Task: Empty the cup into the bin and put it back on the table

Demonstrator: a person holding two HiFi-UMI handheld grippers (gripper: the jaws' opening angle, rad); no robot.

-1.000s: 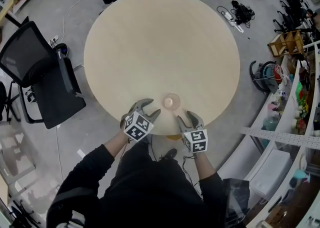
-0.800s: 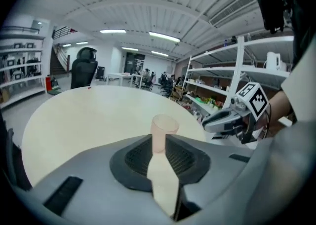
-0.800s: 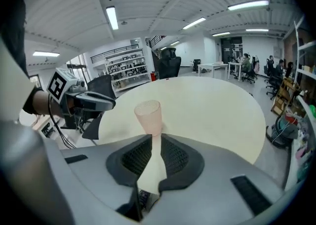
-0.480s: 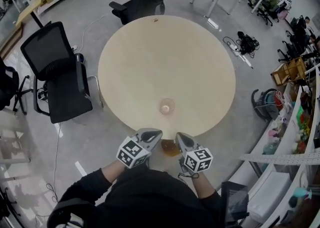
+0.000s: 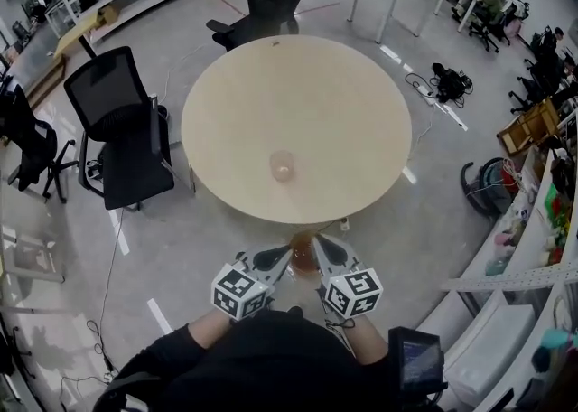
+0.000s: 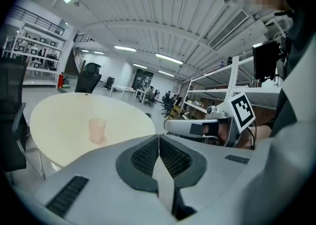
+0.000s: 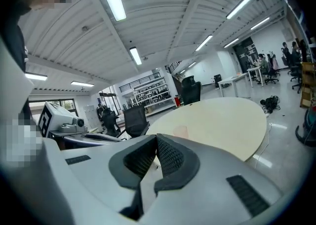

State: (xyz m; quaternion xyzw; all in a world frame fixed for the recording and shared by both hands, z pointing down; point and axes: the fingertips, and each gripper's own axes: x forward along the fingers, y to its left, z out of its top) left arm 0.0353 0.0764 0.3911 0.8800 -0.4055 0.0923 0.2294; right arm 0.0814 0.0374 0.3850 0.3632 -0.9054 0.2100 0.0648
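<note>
The left tongs (image 5: 278, 258) and right tongs (image 5: 325, 250) are both closed and empty; the cup (image 5: 282, 165) stands on the table (image 5: 361, 112) ahead, well apart.

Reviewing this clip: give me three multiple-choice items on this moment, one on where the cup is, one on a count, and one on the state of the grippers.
1. Where is the cup?
A) in the left gripper
B) upright on the round table
C) on the floor

2. How many cups stand on the table?
A) one
B) two
C) three

3. How do both grippers' jaws stand?
A) wide apart
B) closed on the cup
C) closed together, empty

Answers:
1 B: the cup stands on the table, apart from both grippers.
2 A: only one cup shows on it.
3 C: the left gripper and the right gripper each have their jaws pressed together with nothing between them.
</note>
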